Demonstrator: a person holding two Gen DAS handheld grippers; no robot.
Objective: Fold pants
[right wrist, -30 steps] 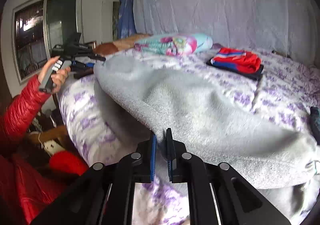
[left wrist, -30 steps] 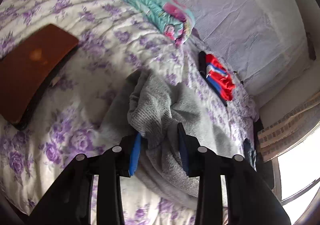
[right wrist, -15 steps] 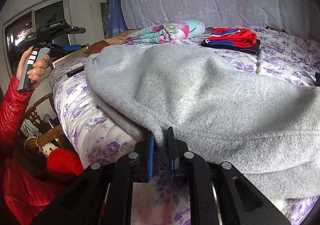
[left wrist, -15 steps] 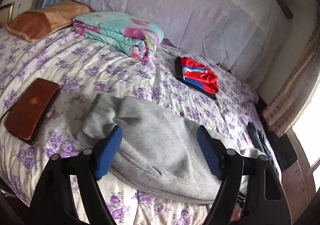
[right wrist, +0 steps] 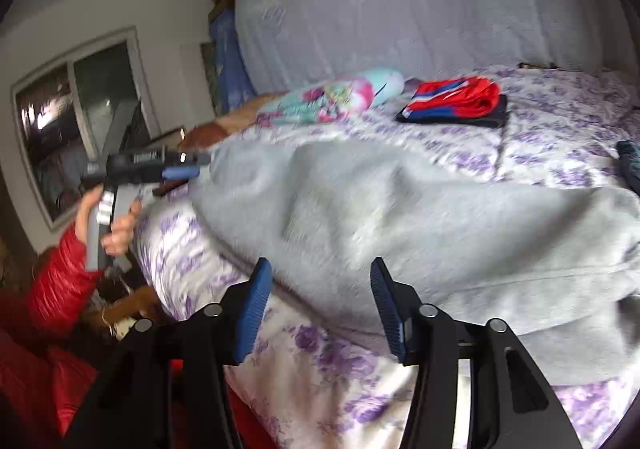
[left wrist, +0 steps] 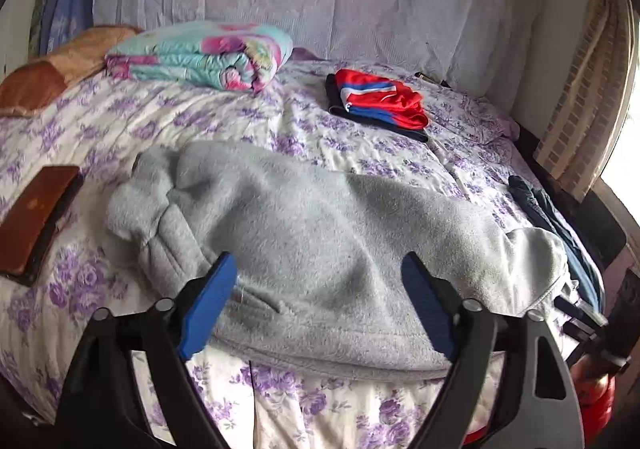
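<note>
Grey fleece pants (left wrist: 320,241) lie folded lengthwise across the near part of the bed, with a bunched end at the left and the waistband end at the right. They also show in the right wrist view (right wrist: 420,217). My left gripper (left wrist: 320,305) is open and empty, raised above the pants' near edge. It also shows in the right wrist view (right wrist: 192,165), off the bed's left end. My right gripper (right wrist: 320,305) is open and empty, just off the pants' near hem.
The bed has a purple-flowered cover (left wrist: 200,117). On it lie a folded teal quilt (left wrist: 200,57), folded red-and-blue clothes (left wrist: 376,101), a brown flat case (left wrist: 36,217) and dark clothes (left wrist: 560,225) at the right edge. A window (right wrist: 76,117) is at the left.
My left gripper let go of the pants, opened wide and drew back and up. My right gripper, shut on the near hem until half a second ago, has opened and released it.
</note>
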